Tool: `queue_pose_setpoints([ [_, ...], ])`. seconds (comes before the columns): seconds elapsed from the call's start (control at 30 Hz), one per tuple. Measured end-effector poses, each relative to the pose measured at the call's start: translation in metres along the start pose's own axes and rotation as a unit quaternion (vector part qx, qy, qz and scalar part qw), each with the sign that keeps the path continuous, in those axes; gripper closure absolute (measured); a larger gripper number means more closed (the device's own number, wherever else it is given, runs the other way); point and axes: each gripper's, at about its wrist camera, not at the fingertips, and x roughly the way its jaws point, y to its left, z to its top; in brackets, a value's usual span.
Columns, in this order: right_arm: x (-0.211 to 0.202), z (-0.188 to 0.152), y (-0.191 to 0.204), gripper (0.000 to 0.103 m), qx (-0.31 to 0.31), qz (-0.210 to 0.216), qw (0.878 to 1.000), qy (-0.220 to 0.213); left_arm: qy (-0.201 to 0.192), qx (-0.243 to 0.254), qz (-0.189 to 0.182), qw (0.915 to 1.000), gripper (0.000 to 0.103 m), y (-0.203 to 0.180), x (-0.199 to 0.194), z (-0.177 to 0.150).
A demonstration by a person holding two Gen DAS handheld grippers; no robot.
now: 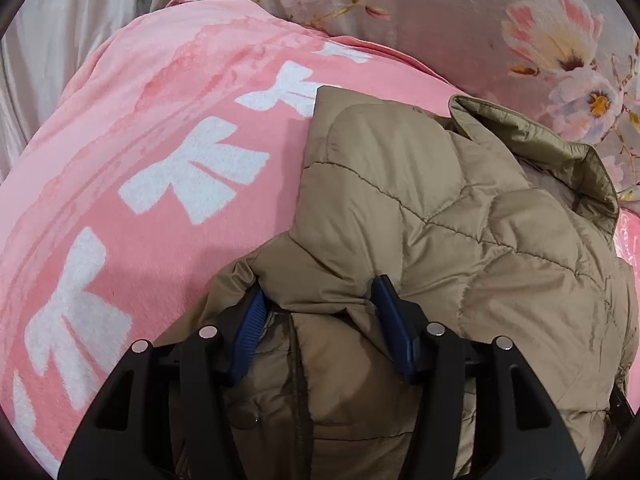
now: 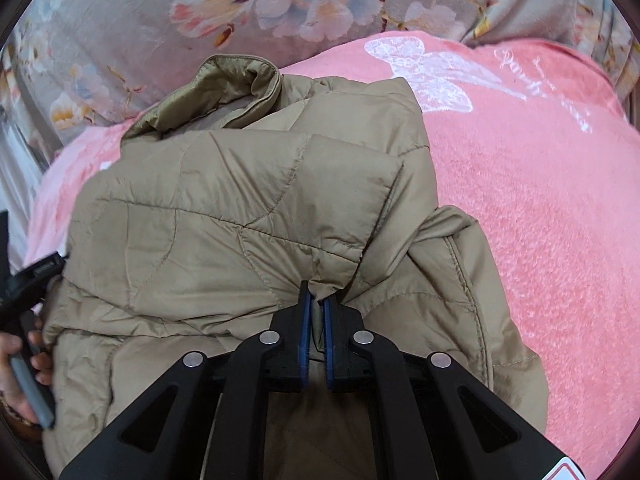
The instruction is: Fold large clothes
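Observation:
A tan quilted jacket (image 1: 440, 200) lies bunched on a pink blanket (image 1: 160, 120), its collar (image 1: 560, 152) turned up at the far side. My left gripper (image 1: 320, 300) is shut on a thick fold of the jacket's near edge, and the fabric bulges between the blue pads. In the right wrist view the same jacket (image 2: 240, 200) fills the centre. My right gripper (image 2: 316, 300) is shut on a thin pinch of its fabric, pads almost together. Folded layers hide the sleeves.
The pink blanket (image 2: 540, 200) with white bows and a butterfly spreads around the jacket. Grey floral bedding (image 2: 160, 20) lies beyond it. A hand (image 2: 16, 364) on a gripper handle shows at the left edge of the right wrist view.

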Motion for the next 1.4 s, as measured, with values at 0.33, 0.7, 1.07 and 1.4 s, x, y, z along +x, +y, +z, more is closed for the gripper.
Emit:
queue_pose_setpoints([
  [0.33, -0.083, 0.034, 0.045, 0.081, -0.028, 0.012, 0.997, -0.071, -0.045, 0.019, -0.065, 0.9967, 0.049, -0.004, -0.086, 0.039],
  [0.7, 0.006, 0.033, 0.127, 0.088, -0.098, 0.037, 0.994, 0.013, 0.033, 0.108, -0.041, 0.9928, 0.044, -0.098, -0.015, 0.015],
  [1.07, -0.01, 0.003, 0.125, 0.092, -0.114, 0.029, 0.993, -0.003, -0.001, 0.139, -0.021, 0.9901, 0.044, -0.088, -0.019, -0.018],
  [1.4, 0.018, -0.003, 0.106, 0.096, -0.094, 0.021, 0.995, -0.005, -0.025, 0.142, -0.012, 0.9895, 0.044, -0.09, -0.016, -0.028],
])
